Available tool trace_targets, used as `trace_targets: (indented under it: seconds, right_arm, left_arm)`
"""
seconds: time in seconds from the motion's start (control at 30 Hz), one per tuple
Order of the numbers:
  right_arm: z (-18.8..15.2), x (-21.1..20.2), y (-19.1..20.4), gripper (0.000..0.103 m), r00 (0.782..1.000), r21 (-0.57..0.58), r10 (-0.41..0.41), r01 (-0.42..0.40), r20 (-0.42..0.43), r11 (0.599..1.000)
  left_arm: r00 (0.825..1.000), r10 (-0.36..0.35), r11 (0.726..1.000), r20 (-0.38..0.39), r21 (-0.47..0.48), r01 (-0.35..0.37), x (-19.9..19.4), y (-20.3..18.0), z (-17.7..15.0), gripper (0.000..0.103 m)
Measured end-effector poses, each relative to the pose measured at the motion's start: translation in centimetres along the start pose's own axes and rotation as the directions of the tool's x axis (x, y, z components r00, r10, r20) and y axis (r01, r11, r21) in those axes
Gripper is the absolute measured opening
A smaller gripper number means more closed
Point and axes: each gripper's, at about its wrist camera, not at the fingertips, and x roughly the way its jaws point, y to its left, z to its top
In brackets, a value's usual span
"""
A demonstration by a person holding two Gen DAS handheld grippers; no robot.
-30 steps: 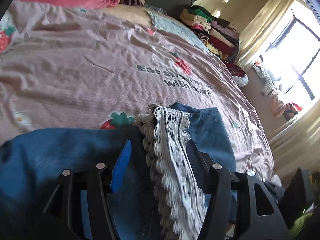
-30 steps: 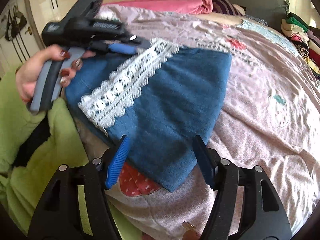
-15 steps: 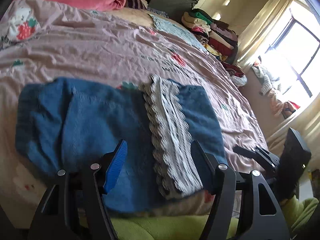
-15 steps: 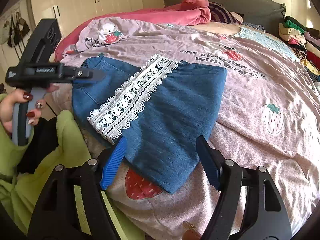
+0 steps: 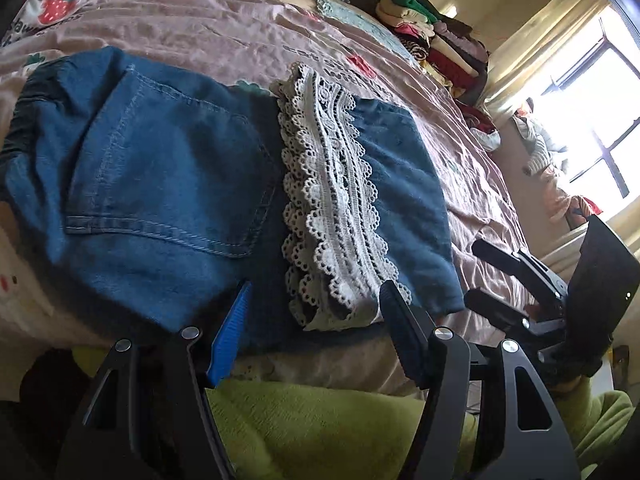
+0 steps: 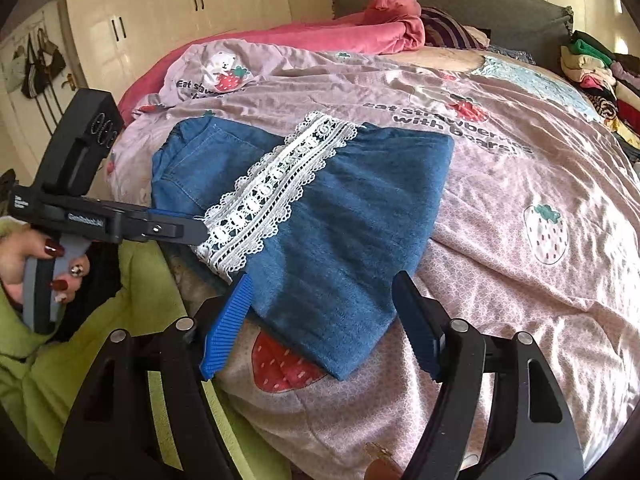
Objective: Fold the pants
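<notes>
The soft, limp blue denim pants with a white lace band [image 6: 320,216] lie on the pink strawberry-print bedcover [image 6: 520,184], at 12 o'clock from the right gripper [image 6: 324,320] and left gripper [image 5: 316,320], both with jaws apart and empty, having just opened; better to pinch a corner of the hem

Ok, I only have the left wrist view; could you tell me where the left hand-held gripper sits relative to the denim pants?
Observer: In the right wrist view, the left hand-held gripper reaches to the near end of the white lace band on the denim pants; its jaws have just been opening, nothing gripped.
Operator: Thank you; what lies under the pants' nearest corner?
Observer: A printed strawberry on the pink bedcover, half covered by that corner.
Operator: And beyond the bed's left side?
Observer: A cream wardrobe, with bags hanging beside it.
</notes>
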Motion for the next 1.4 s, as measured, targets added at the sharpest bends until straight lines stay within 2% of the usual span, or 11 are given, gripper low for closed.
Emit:
trace_targets:
  seconds: [0.03,0.13,0.27,0.33,0.43,0.57,0.7,0.8,1.1,1.4]
  right_arm:
    - [-0.1,0.1,0.0,0.065,1.000,0.002,0.001,-0.001,-0.002,1.000]
    - [-0.3,0.3,-0.1,0.065,1.000,0.006,0.010,-0.009,-0.007,1.000]
    - [-0.5,0.8,-0.2,0.065,1.000,0.019,0.022,-0.021,-0.022,1.000]
    - [-0.4,0.4,0.2,0.065,0.999,0.006,0.031,-0.031,-0.007,1.000]
    - [0.2,0.3,1.1,0.065,0.999,-0.028,0.039,-0.038,0.010,0.999]
    - [0.5,1.8,1.6,0.065,1.000,-0.042,0.007,-0.008,-0.031,0.999]
    - [0.1,3.5,1.2,0.065,0.995,-0.035,-0.046,0.043,-0.086,0.998]
    - [-0.5,4.2,0.7,0.064,0.992,-0.016,-0.047,0.046,-0.114,0.999]
    - [-0.9,3.9,0.4,0.064,0.993,0.001,-0.038,0.039,-0.109,0.999]
    - [-0.5,1.9,0.0,0.067,0.997,0.039,-0.034,0.037,-0.065,0.999]
  left_arm:
    - [1.000,-0.004,1.000,-0.002,0.000,0.004,0.4,-0.1,0.0,0.062]
    - [1.000,-0.030,0.999,-0.010,-0.011,0.030,1.3,-0.3,0.0,0.028]
    - [1.000,-0.022,1.000,-0.015,0.019,0.022,1.3,-0.7,-0.3,0.018]
    - [1.000,-0.009,0.999,-0.014,0.052,0.010,0.5,-1.2,-0.6,0.017]
    - [0.999,0.042,0.993,-0.007,0.108,-0.041,-0.2,-1.5,-1.5,0.016]
    - [0.995,0.095,0.984,0.010,0.152,-0.095,0.2,-2.0,-1.4,0.019]
    - [0.996,0.089,0.985,0.010,0.149,-0.089,0.2,-1.7,-1.4,0.020]
    - [0.996,0.084,0.985,0.010,0.152,-0.085,0.1,-1.6,-1.5,0.021]
    - [0.996,0.082,0.985,0.015,0.152,-0.084,0.0,-1.7,-1.5,0.024]
    - [0.995,0.092,0.982,0.032,0.160,-0.096,-0.8,-1.9,-1.3,0.035]
